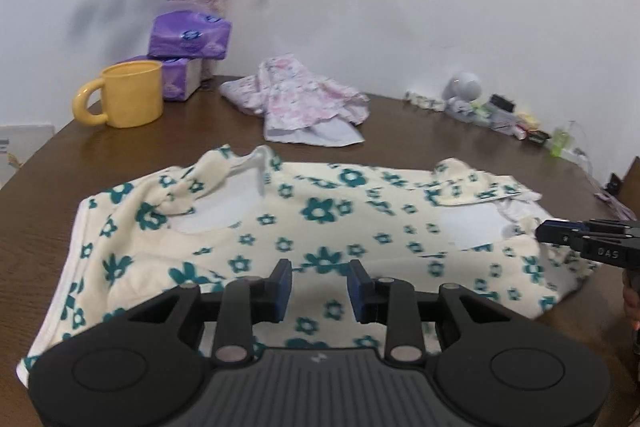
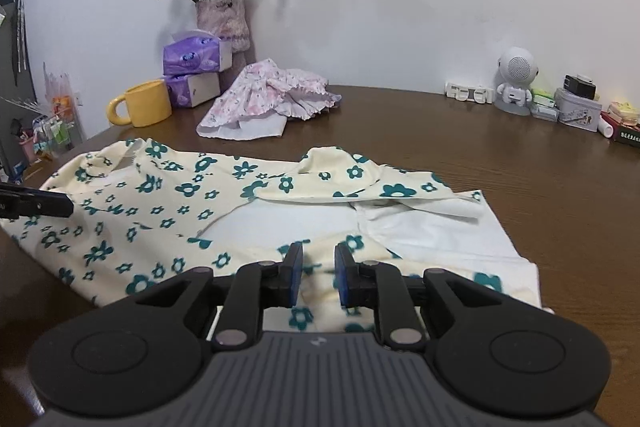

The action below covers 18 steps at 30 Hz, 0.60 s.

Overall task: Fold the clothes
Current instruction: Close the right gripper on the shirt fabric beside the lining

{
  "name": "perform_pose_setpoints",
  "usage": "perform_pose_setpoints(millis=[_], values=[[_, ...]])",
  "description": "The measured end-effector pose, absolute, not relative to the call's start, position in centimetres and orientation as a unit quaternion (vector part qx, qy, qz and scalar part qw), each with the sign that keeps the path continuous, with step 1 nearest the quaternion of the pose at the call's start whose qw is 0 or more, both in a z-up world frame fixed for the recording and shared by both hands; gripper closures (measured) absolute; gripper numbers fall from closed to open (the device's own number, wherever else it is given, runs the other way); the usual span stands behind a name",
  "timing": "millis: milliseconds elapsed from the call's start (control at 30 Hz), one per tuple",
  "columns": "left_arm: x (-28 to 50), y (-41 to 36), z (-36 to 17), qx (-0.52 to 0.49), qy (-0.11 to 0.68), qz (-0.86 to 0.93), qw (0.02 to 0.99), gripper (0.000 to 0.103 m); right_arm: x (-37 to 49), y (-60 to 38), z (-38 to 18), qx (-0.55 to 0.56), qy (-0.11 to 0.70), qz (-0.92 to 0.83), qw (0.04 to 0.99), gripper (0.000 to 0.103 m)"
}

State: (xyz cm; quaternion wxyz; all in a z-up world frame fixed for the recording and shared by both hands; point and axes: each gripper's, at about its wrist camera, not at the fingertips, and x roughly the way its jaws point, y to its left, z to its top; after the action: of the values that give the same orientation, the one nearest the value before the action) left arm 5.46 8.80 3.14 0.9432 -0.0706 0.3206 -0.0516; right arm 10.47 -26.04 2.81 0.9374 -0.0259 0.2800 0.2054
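Brown wooden desk (image 2: 460,163) against a plain white wall, cluttered along the back edge. Cream garment with teal flower print (image 1: 320,227) lies spread across the near middle of desk, partly folded, white inner lining showing at both ends, sleeves flipped inward on top. Second garment, pale pink floral ruffled piece (image 2: 264,99), bunched in a heap behind it, apart from the cream one. Yellow ceramic mug (image 1: 128,95) back left, just beside two stacked purple tissue packs (image 2: 196,67); fuzzy lilac vase with dried pink roses (image 2: 224,23) behind the packs. White round-headed robot-shaped speaker (image 2: 516,79) back right, near a white power strip (image 2: 470,93), a grey tin and small boxes.

Left tool (image 1: 320,287): blue-padded jaws stand apart, nothing pinched, hovering over the near edge of the cream garment; cloth seen through the gap. Right tool (image 2: 318,277): jaws narrower, gap still visible between pads, a ridge of cream cloth sits in that gap at the garment's right near edge; can't tell if pads actually press it. Each tool's tip shows at the side edge of the other wrist view.
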Motion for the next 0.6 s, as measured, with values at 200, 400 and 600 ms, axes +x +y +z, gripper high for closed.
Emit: perform_pose_setpoints(millis=[200, 400, 600], values=[[5.9, 10.6, 1.9, -0.104, 0.332, -0.037, 0.937, 0.077, 12.0, -25.4, 1.8, -0.035, 0.297, 0.205, 0.932, 0.087], [5.7, 11.8, 1.5, -0.129, 0.328, -0.032, 0.935, 0.089, 12.8, -26.3, 1.1, -0.015, 0.31, 0.197, 0.93, 0.087], [5.6, 12.1, 1.4, -0.143, 0.324, -0.027, 0.935, 0.092, 12.7, -26.2, 0.9, -0.018, 0.309, 0.193, 0.931, 0.087]])
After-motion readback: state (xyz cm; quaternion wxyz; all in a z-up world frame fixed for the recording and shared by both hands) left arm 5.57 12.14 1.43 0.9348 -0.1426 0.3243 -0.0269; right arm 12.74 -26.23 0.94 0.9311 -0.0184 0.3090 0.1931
